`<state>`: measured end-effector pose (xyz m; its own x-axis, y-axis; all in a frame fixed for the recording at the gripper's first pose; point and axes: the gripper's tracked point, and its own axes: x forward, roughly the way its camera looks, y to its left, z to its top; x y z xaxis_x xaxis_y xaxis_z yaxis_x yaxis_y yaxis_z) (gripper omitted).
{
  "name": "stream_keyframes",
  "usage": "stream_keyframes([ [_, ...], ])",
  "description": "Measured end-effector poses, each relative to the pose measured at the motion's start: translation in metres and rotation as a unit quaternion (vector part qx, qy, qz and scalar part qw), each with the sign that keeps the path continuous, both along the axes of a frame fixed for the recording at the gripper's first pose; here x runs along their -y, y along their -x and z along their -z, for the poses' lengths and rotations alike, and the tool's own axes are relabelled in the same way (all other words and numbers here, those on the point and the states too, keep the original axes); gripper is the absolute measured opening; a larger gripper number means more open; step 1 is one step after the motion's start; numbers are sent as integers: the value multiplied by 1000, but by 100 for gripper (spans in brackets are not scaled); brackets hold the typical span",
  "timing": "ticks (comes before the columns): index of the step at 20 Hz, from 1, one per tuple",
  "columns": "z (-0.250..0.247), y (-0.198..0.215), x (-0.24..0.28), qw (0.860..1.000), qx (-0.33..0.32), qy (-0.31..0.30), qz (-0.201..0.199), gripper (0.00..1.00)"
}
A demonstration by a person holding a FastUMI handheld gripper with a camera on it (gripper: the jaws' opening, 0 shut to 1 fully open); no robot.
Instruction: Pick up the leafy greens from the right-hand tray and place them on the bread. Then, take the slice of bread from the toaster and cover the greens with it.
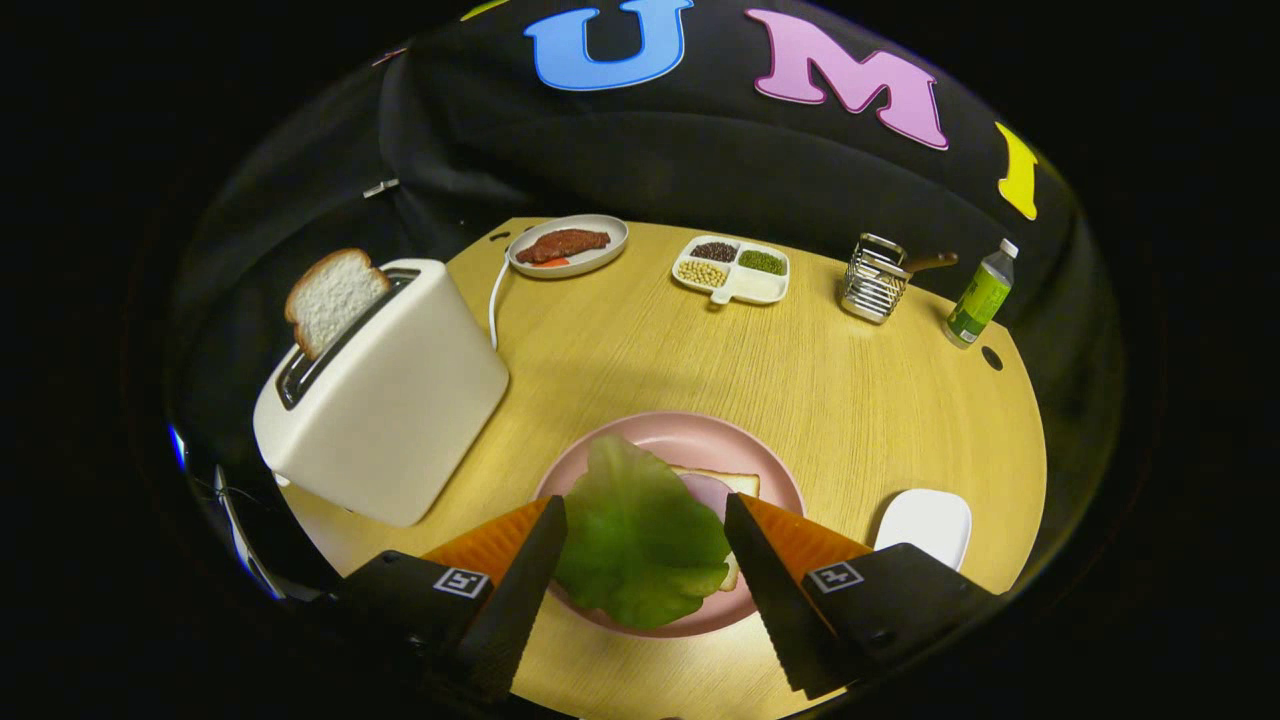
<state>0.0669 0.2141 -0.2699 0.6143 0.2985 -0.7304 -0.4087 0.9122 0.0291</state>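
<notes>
A green lettuce leaf lies on a slice of bread on the pink plate, covering most of the slice and a pale filling. My gripper hovers over the plate with its fingers wide apart, one on each side of the leaf, neither pressing on it. To the left stands a white toaster with a slice of bread sticking up out of its slot.
A small white tray sits right of the plate. At the table's far side are a plate with meat, a divided dish of beans, a wire holder and a green bottle. The toaster's cord trails back.
</notes>
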Motion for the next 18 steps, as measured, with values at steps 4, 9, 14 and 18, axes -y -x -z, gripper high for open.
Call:
stream_keyframes([
  [4,-61,-6,-22,997,69,-24,-14,99],
  [9,-134,-1,-70,987,139,-55,-55,99],
  [14,-168,4,-130,981,148,-98,-81,99],
  [18,-171,13,-178,977,153,-105,-110,99],
])
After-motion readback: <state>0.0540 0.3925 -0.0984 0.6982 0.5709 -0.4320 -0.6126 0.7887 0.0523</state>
